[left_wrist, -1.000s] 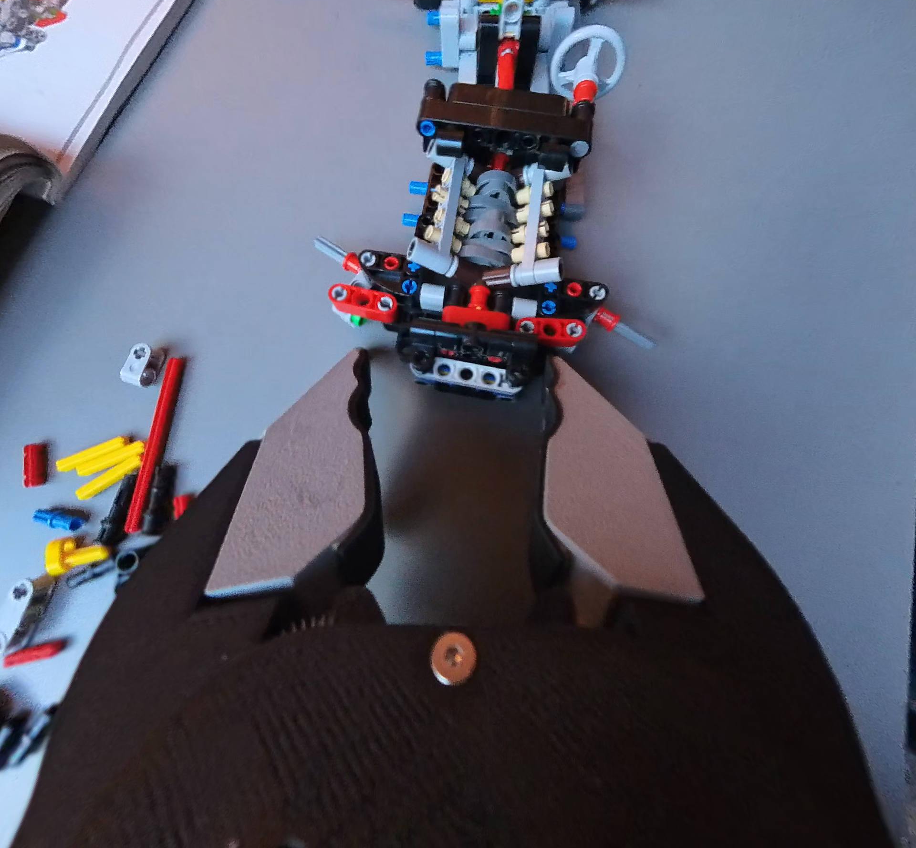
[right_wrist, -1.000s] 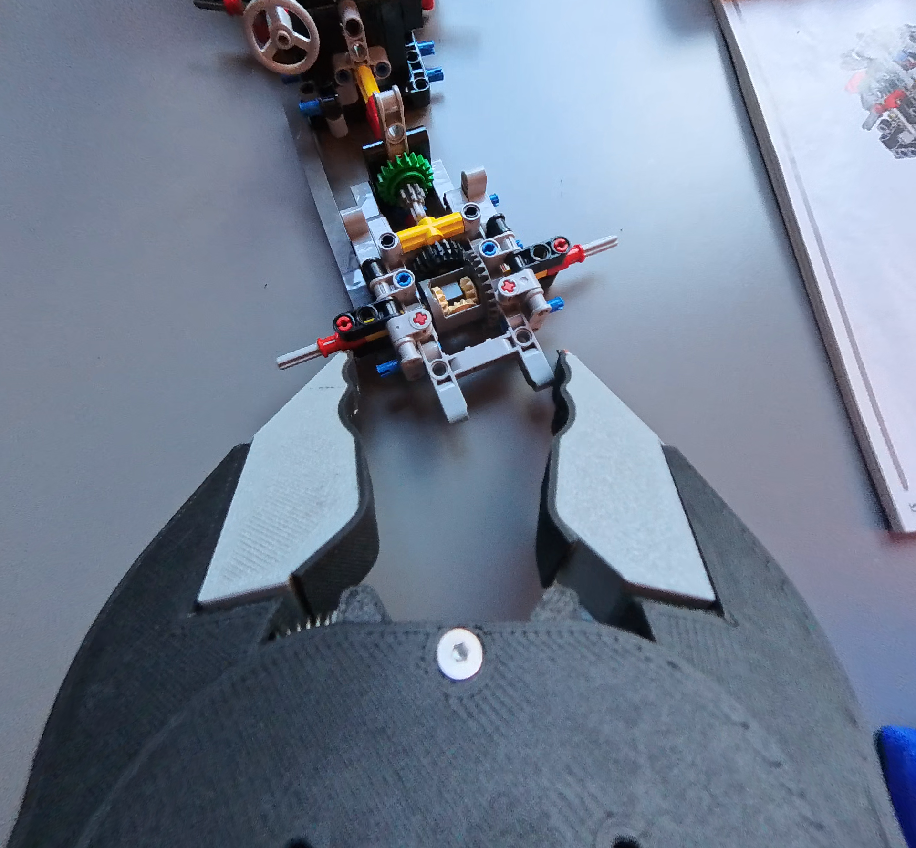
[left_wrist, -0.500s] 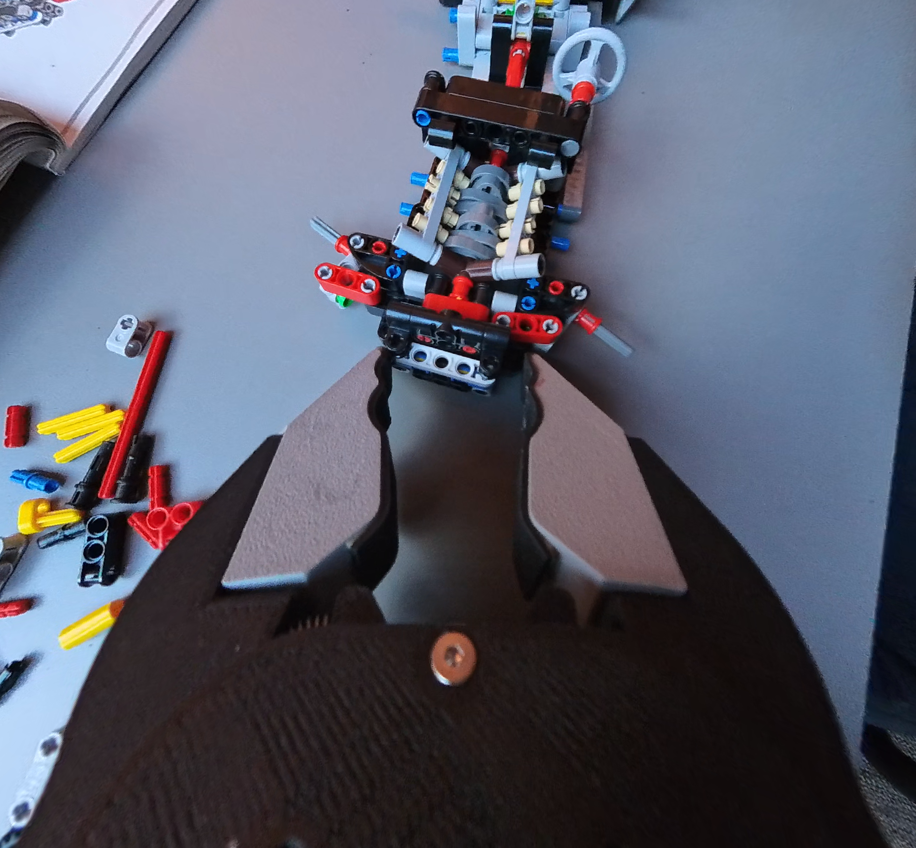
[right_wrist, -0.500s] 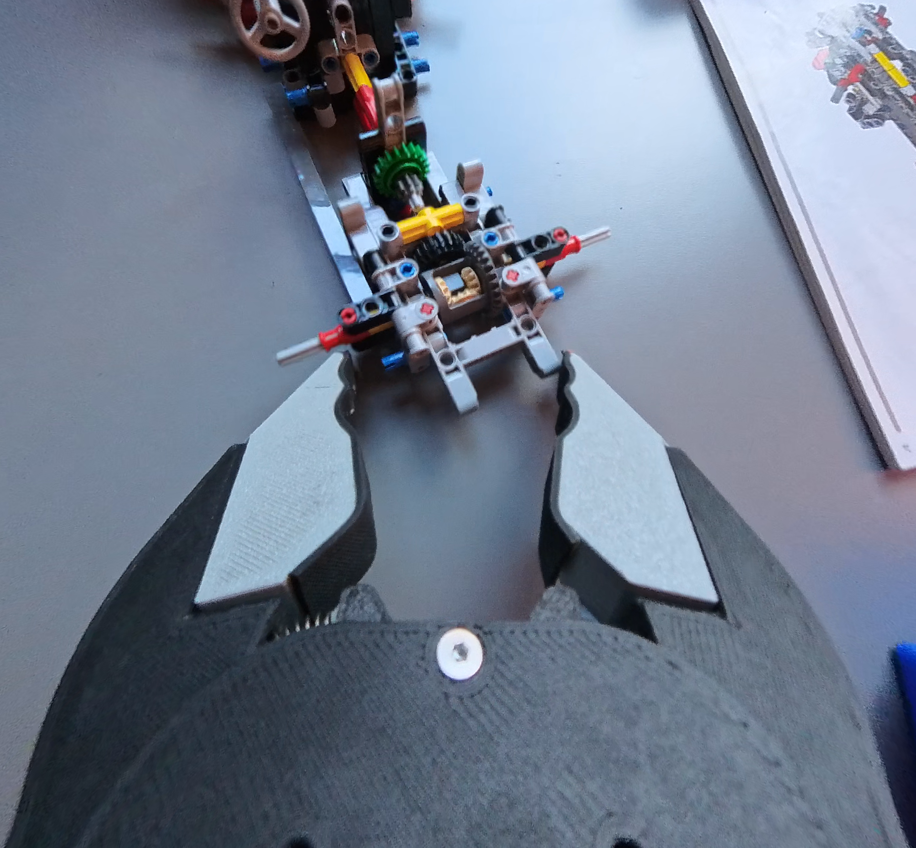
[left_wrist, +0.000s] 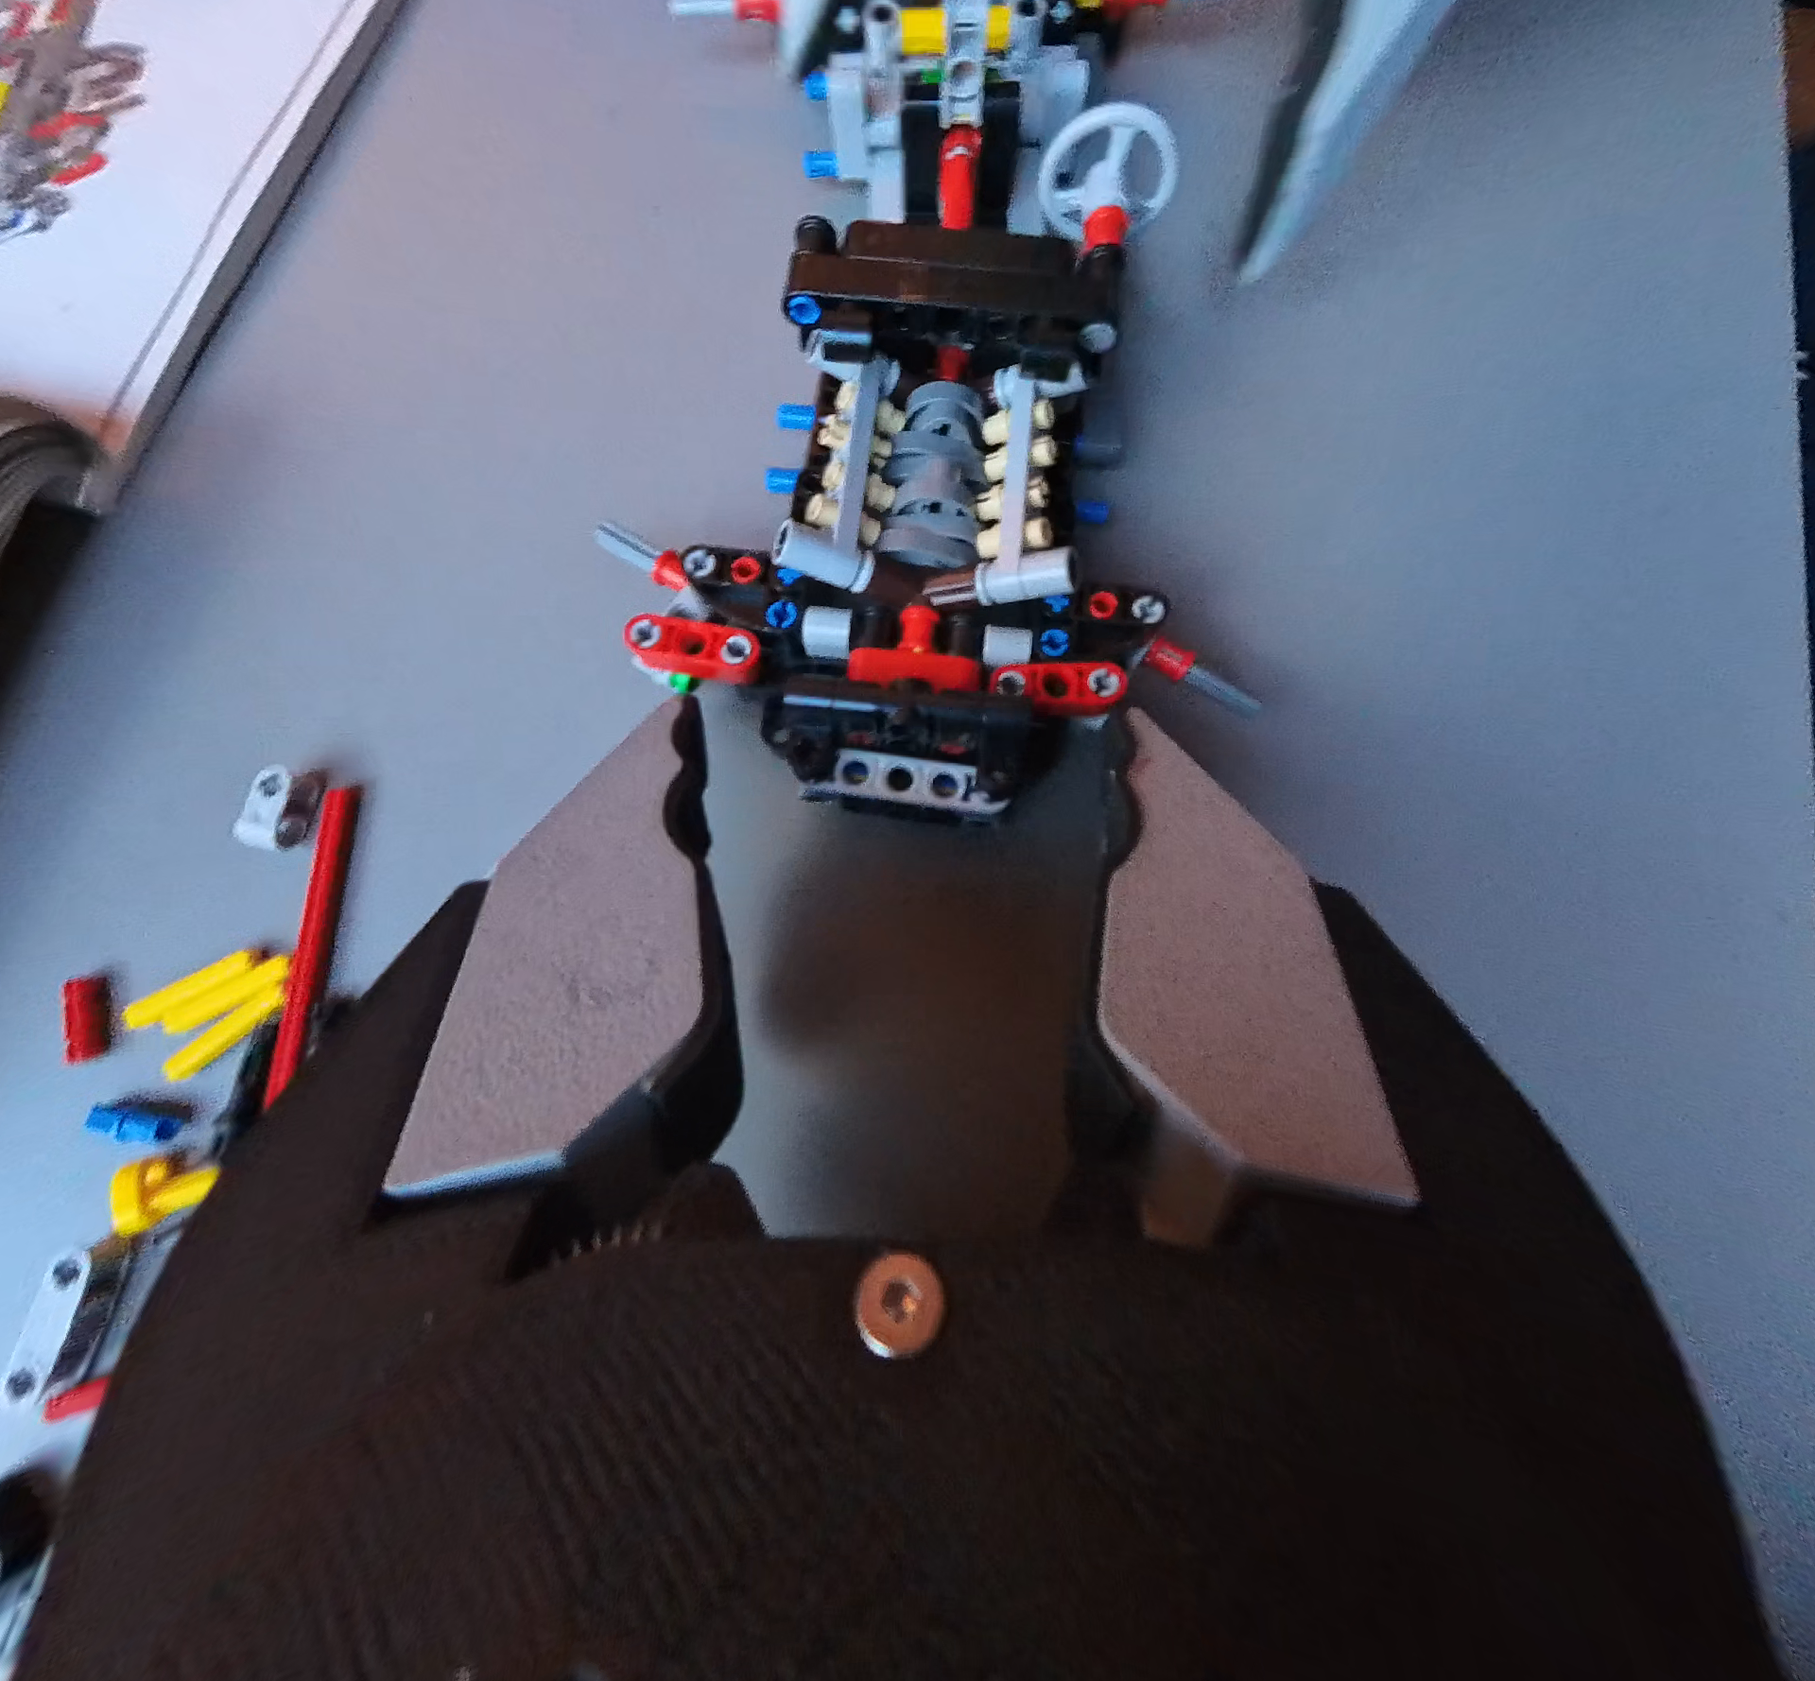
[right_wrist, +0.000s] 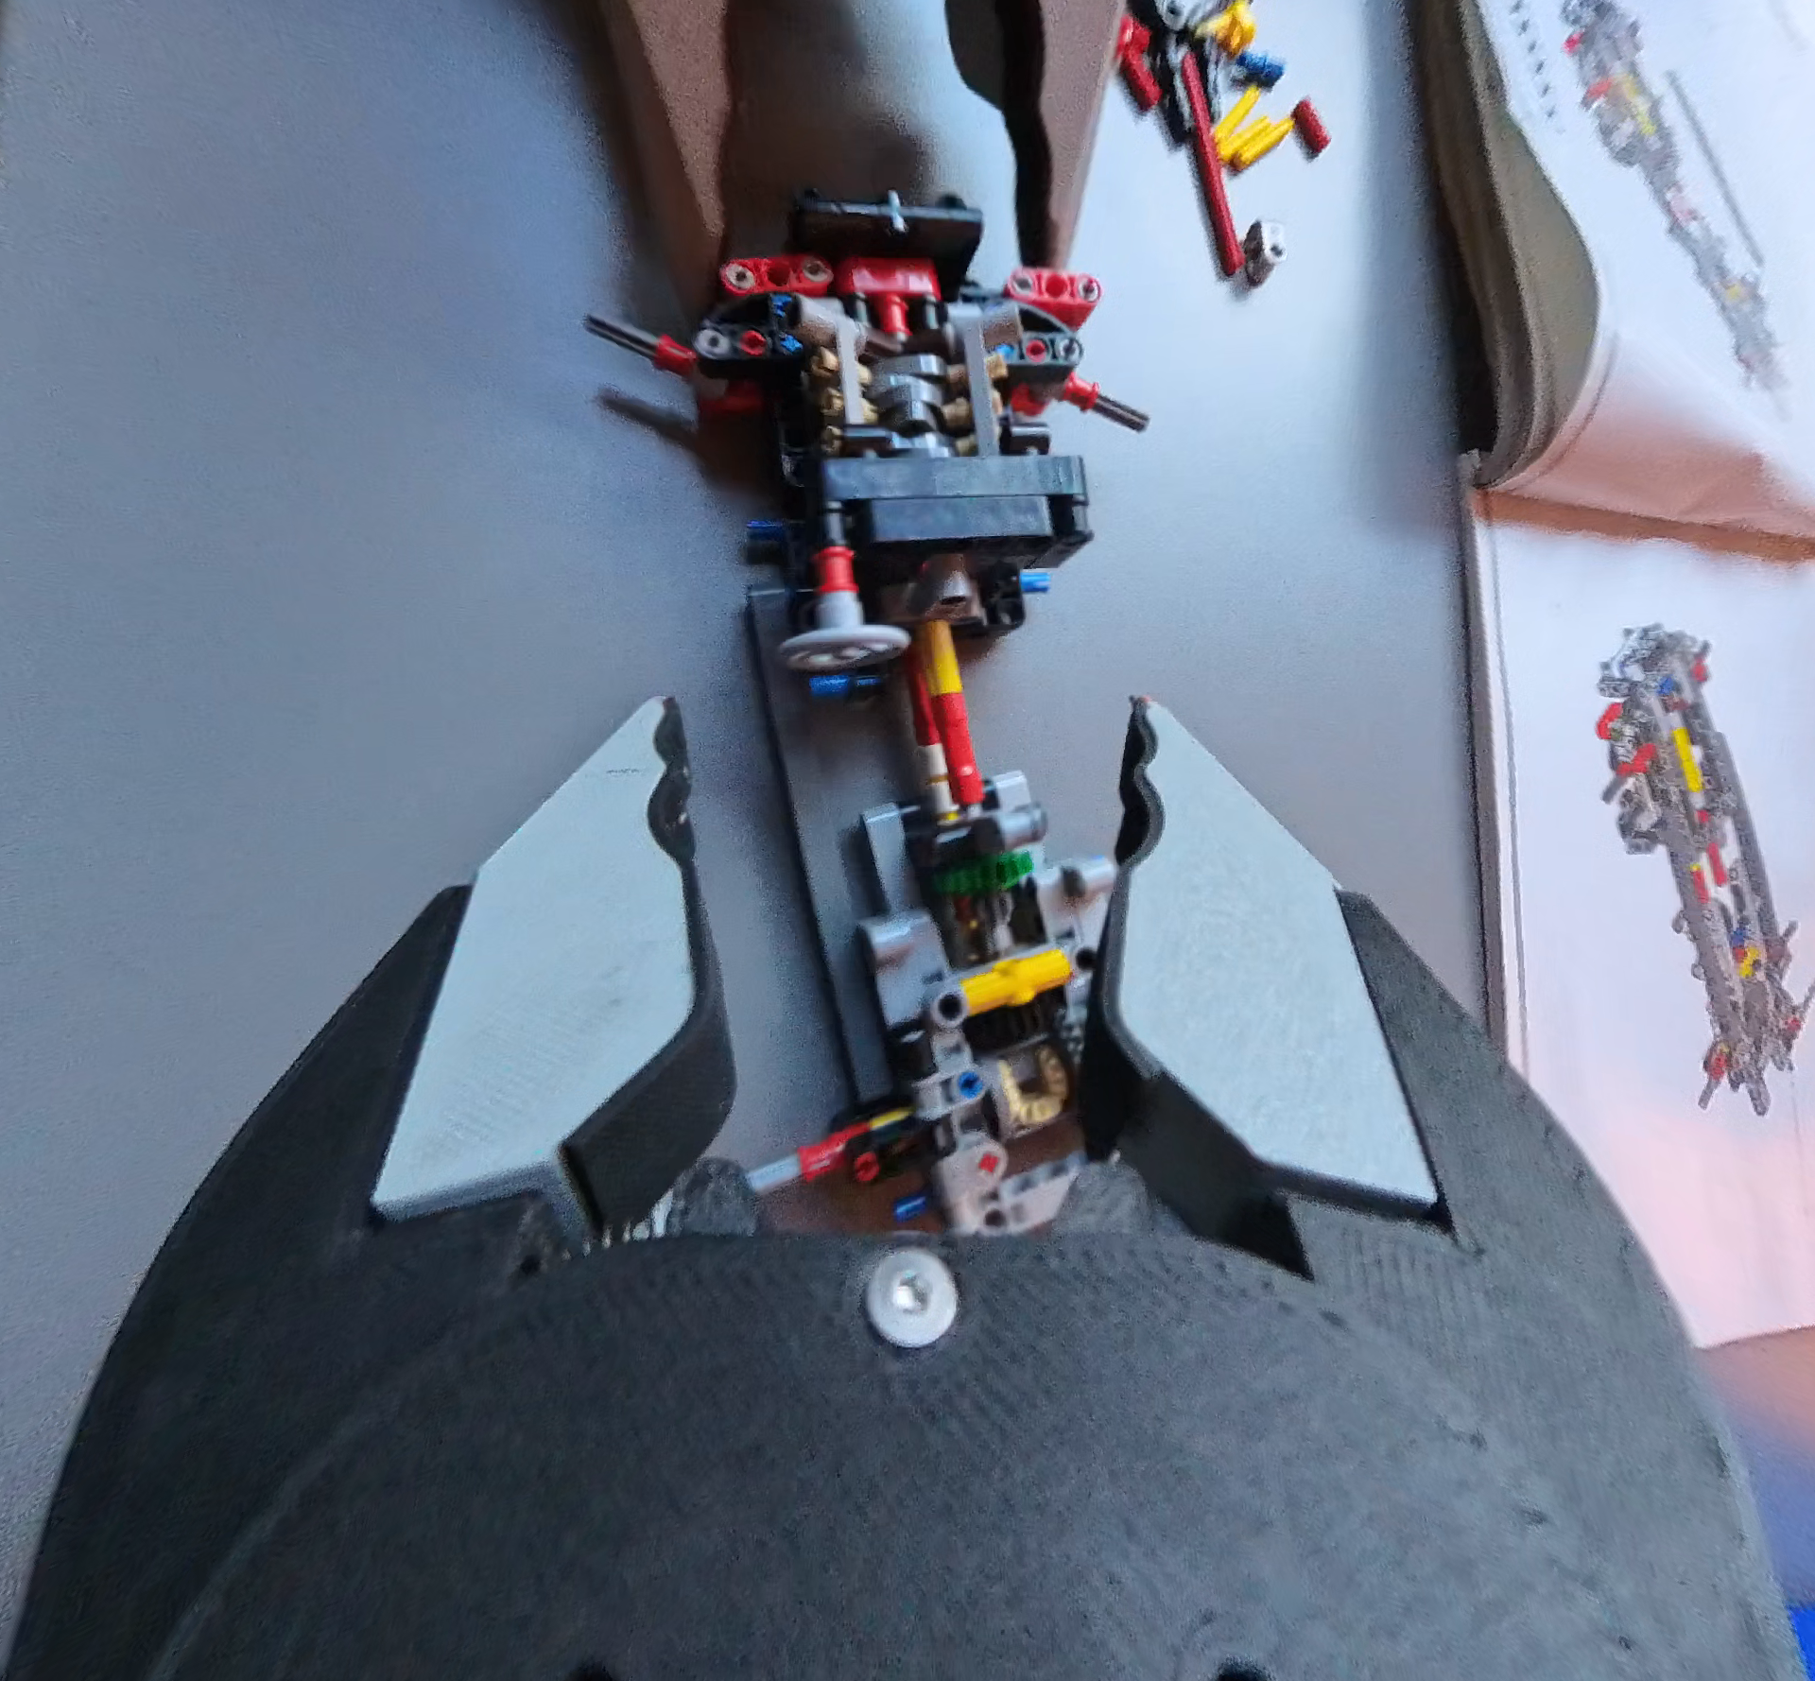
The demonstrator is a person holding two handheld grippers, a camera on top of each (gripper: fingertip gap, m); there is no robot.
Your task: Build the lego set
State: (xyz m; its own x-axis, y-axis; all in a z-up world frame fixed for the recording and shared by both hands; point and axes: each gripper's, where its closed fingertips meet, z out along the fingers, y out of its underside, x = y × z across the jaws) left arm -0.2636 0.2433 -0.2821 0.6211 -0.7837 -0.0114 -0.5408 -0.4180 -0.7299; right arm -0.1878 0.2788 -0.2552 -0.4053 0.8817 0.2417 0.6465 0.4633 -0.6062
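**Two grippers at either end of a brick-built chassis**

A long toy chassis [left_wrist: 943,494] of black, grey and red plastic beams lies on the grey worktop [left_wrist: 1473,553], running up the middle of both views.

In the left wrist view the left gripper [left_wrist: 904,730] stands with its fingers wide apart at the near end of the chassis, low in the centre of the frame. The black end block with a pale three-hole beam sits between the fingertips — grey worktop shows on each side of it, so neither pad presses on it. A grey steering wheel [left_wrist: 1108,165] rises at upper centre. At lower left lie loose parts [left_wrist: 206,1015]: yellow pins, a long red axle, small red, blue and grey pieces. An open instruction booklet [left_wrist: 196,111] fills the upper left.

In the right wrist view the right gripper [right_wrist: 899,720] is also spread wide, straddling the opposite end of the chassis, where a green gear [right_wrist: 982,877] and a yellow connector [right_wrist: 1012,986] sit deep between the fingers. The right-hand finger lies close against that end; the left-hand one stands clear — whether any pad touches cannot be told. The left gripper's brown fingers [right_wrist: 668,62] show at the top of this frame, and the booklet runs down the right edge.
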